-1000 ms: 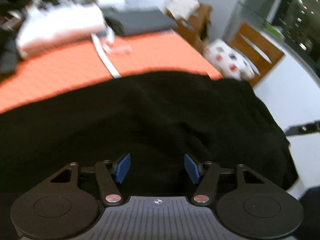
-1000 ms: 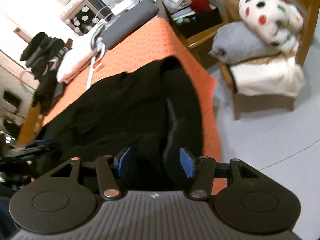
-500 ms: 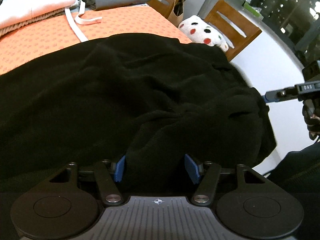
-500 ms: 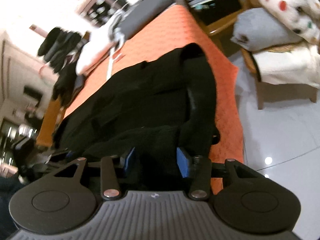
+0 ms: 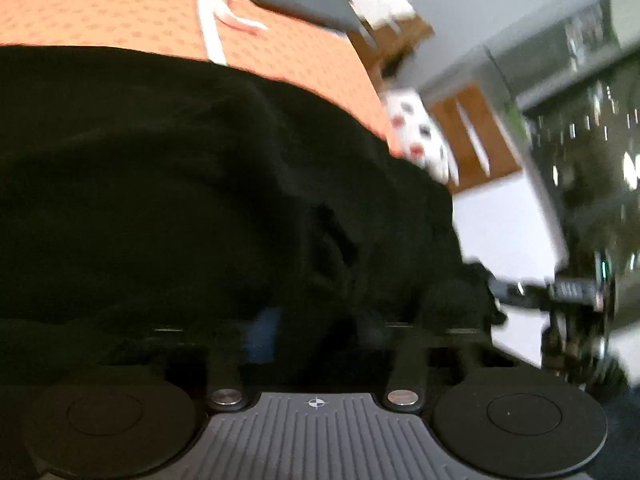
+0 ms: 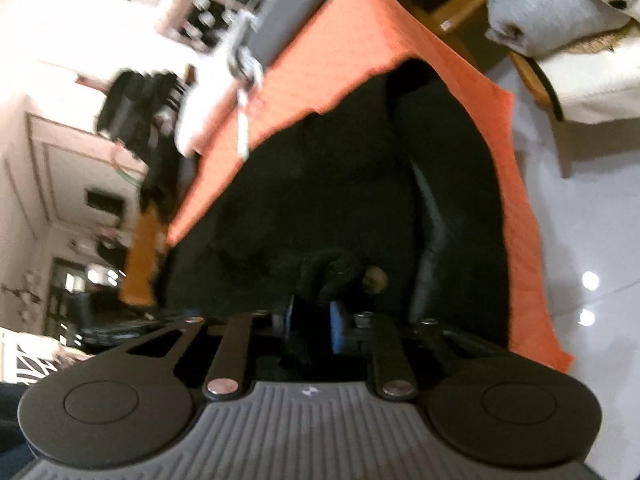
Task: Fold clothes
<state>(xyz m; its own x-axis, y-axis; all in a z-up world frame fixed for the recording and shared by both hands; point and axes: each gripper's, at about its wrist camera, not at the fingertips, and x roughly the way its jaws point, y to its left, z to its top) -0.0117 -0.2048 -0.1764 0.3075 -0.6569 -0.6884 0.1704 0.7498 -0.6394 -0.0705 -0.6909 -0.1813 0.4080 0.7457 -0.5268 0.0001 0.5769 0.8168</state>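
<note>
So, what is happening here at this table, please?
A person is folding a black garment that lies on a table with an orange cloth, using two hand-held grippers. The left gripper is shut on the near edge of the fabric. The right gripper is closing, with a bunch of the black fabric between its blue pads. The picture is blurred, and no fold is made yet.

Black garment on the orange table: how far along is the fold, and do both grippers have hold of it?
No fold looks finished: the black garment lies rumpled across the orange tablecloth. In hand: the left gripper is shut with black cloth bunched over its fingers, and the right gripper is closing its jaws on a bunch of the near edge. Left: lift that edge, fold it over and smooth it.
</note>
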